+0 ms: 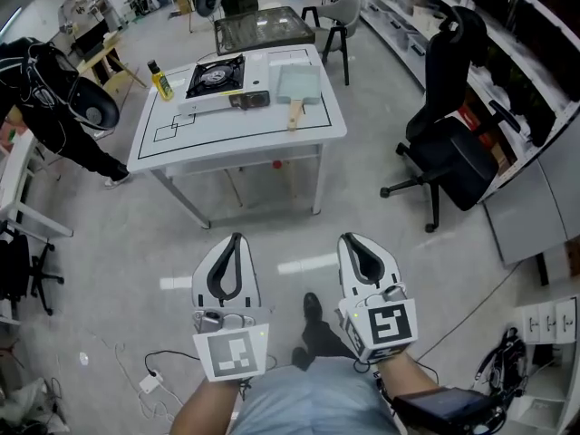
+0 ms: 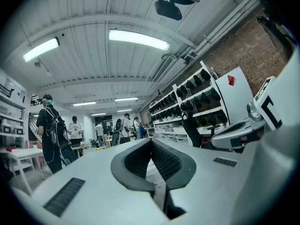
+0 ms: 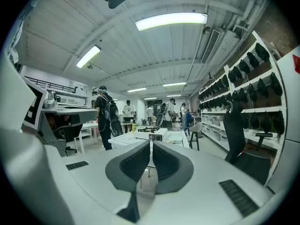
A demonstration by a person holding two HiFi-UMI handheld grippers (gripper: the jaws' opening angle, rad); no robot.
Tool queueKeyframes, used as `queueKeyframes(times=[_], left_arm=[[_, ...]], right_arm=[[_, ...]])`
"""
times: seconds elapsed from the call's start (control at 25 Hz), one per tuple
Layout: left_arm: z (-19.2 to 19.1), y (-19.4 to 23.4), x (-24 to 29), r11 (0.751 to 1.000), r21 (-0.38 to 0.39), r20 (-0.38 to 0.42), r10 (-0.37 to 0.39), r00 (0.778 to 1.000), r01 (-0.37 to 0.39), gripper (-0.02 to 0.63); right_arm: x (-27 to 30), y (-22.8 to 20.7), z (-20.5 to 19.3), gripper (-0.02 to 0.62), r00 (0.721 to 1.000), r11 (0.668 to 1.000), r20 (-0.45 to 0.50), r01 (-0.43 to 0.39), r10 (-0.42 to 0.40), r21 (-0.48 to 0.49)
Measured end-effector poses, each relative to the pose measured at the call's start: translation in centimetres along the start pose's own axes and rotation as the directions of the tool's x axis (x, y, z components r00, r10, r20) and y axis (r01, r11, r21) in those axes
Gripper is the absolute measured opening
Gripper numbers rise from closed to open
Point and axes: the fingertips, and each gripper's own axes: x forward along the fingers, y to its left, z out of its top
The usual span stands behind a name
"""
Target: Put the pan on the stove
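Observation:
On the white table (image 1: 237,132) ahead lies a pale blue square pan (image 1: 298,84), its wooden handle pointing toward me. Left of it sits the black portable stove (image 1: 216,75), nothing on its burner. Both grippers hang low over the floor, well short of the table. My left gripper (image 1: 236,237) has its jaws together and holds nothing. My right gripper (image 1: 348,237) is likewise shut and empty. In the right gripper view the table (image 3: 123,141) shows far off beyond the closed jaws (image 3: 151,146). The left gripper view shows its jaws (image 2: 151,142) closed against the room.
A yellow bottle (image 1: 161,82) stands at the table's left edge, by the stove. A black office chair (image 1: 453,143) stands right of the table, before shelving. A person in black (image 1: 50,93) stands at the left. A dark table (image 1: 263,27) and a chair (image 1: 335,16) lie behind.

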Motion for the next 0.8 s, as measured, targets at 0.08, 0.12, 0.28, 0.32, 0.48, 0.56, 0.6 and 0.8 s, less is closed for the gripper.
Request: queueKeyframes(times=[0.08, 0.12, 0.28, 0.32, 0.48, 0.56, 0.6, 0.8], left_arm=[[-0.1, 0.1, 2.8, 1.0, 0.002, -0.008, 0.006, 1.0, -0.006, 0.018], [0.0, 0.1, 4.1, 1.0, 0.006, -0.01, 0.008, 1.0, -0.008, 0.018], [0.7, 0.3, 8.8, 1.0, 0.025, -0.015, 0.02, 1.0, -0.019, 0.018], [1.1, 0.4, 9.8, 0.999, 0.029, -0.011, 0.023, 1.0, -0.022, 0.018], [2.7, 0.9, 12.8, 0.998, 0.043, 0.026, 0.038, 0.999, -0.039, 0.018], [3.5, 1.3, 13.9, 0.998, 0.039, 0.044, 0.044, 0.998, -0.046, 0.018], [3.8, 1.5, 14.3, 0.998, 0.036, 0.05, 0.049, 0.998, -0.05, 0.018], [3.8, 3.2, 16.3, 0.997, 0.034, 0.063, 0.07, 0.996, -0.073, 0.018]], right_arm=[[2.2, -1.6, 0.3, 0.051, 1.0, 1.0, -0.007, -0.003, 0.003, 0.0], [3.3, -2.4, 0.5, 0.05, 1.0, 1.0, -0.01, -0.003, 0.003, 0.002], [7.4, -5.3, 1.9, 0.051, 1.0, 1.0, -0.005, -0.014, 0.014, 0.014], [8.4, -5.8, 2.4, 0.051, 1.0, 1.0, 0.001, -0.02, 0.02, 0.011], [11.2, -7.3, 4.4, 0.051, 0.999, 0.999, 0.027, -0.04, 0.04, -0.007], [12.2, -7.8, 5.6, 0.051, 0.998, 0.999, 0.042, -0.044, 0.045, -0.022], [12.7, -8.0, 6.0, 0.051, 0.998, 0.999, 0.048, -0.045, 0.046, -0.027], [15.5, -8.5, 7.0, 0.051, 0.997, 0.998, 0.054, -0.05, 0.052, -0.029]])
